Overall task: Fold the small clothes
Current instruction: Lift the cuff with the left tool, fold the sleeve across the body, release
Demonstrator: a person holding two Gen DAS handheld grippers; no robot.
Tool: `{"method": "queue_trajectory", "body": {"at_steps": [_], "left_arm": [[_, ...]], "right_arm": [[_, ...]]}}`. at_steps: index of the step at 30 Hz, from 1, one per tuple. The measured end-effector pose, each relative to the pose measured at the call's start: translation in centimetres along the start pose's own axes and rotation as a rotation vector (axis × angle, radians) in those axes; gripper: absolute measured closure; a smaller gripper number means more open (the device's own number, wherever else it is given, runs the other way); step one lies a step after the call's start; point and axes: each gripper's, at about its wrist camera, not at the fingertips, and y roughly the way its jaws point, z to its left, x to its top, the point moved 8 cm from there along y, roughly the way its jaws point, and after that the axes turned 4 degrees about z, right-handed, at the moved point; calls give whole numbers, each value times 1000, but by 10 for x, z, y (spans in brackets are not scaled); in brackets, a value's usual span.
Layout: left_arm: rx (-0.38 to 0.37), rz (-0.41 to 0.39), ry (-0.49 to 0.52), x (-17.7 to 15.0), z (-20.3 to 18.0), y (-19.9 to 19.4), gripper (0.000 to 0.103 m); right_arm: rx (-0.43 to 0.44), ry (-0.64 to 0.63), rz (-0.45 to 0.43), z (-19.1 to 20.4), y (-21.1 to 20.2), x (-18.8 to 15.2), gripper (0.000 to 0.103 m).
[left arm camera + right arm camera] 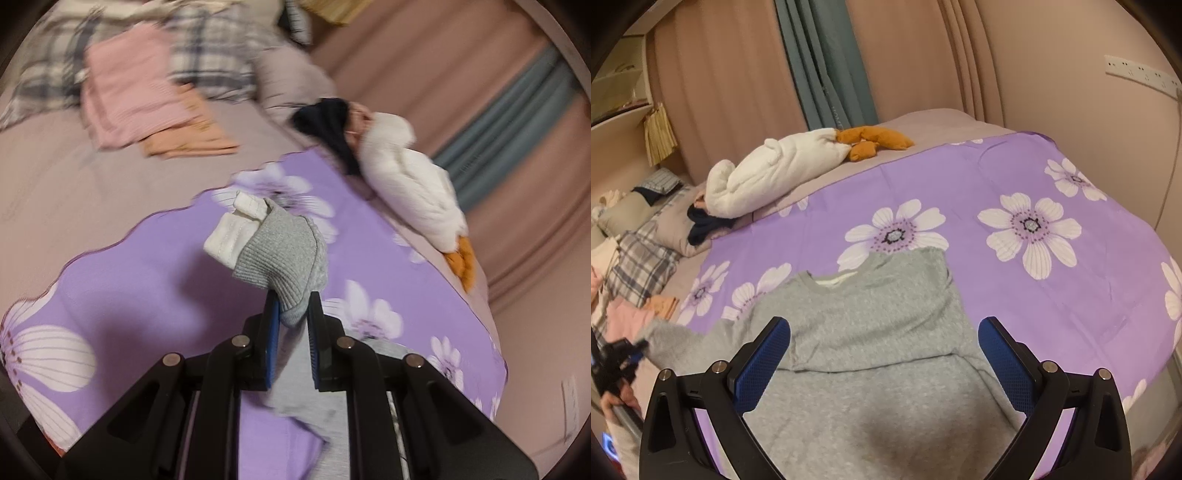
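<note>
A grey knit sweater lies flat on a purple flowered sheet, with its right sleeve folded in over the body. My left gripper is shut on the cuff of the left sleeve and holds it lifted above the sheet; a white lining shows at the cuff's end. It also shows in the right wrist view at the far left, with the sleeve stretched out toward it. My right gripper is open and empty above the sweater's body.
A white plush duck with orange feet lies at the bed's far side near dark clothing. Folded pink and orange clothes and a plaid blanket lie on the bed. Curtains hang behind.
</note>
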Motion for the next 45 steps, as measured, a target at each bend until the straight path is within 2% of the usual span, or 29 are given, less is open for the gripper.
{"method": "queue_trajectory", "body": {"at_steps": [10,18,26,30,38,41,45], "left_arm": [[-90,59,248,-36,-95,15,89],[-99,172,465,-101,-141,49,89],[-73,306,596,-164,-145,85,89],[-58,344,633,-182,-142,97,89],[-25,471,653,-212,-126,116,88],[-27,465,650,-212,-125,115,89],[-53,468,653,-209,-133,105,83]], "right_arm": [[-1,21,3,-9,-1,-3,2],[-11,24,20,-13,5,-7,2],[-12,30,41,-18,12,-12,2],[-15,35,53,-19,16,-14,2],[-15,43,73,-22,22,-18,2],[-15,40,75,-22,23,-19,2],[-19,35,73,-22,23,-20,2]]}}
